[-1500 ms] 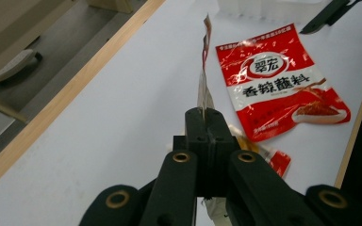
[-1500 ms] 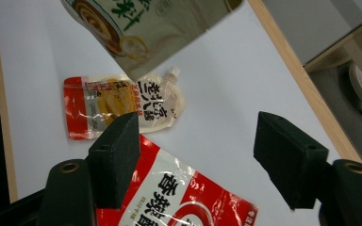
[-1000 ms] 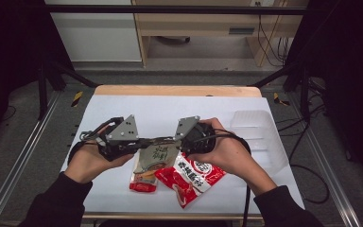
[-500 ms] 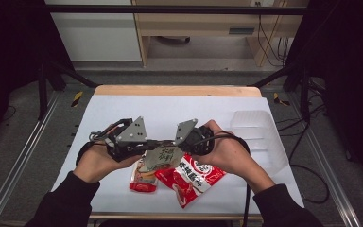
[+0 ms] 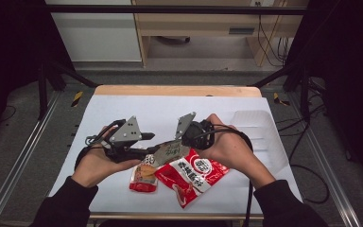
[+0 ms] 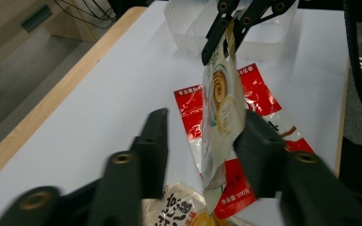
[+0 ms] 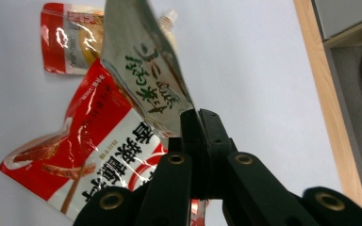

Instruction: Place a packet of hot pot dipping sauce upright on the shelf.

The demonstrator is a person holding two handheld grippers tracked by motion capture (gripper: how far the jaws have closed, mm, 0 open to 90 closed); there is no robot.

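Note:
A beige stand-up pouch with green script hangs above the table. My right gripper is shut on its edge. In the left gripper view the same pouch dangles between the spread jaws of my left gripper, which is open; its right finger is at the pouch's side. Under the pouch lie a large red snack packet and a smaller red sauce packet.
A clear plastic tray stands on the white table at the right. The table's wooden far edge runs along the back. Metal rails flank the table on both sides.
My left gripper has edged a little right, closer around the pouch. The right gripper has kept its hold and stayed almost still.

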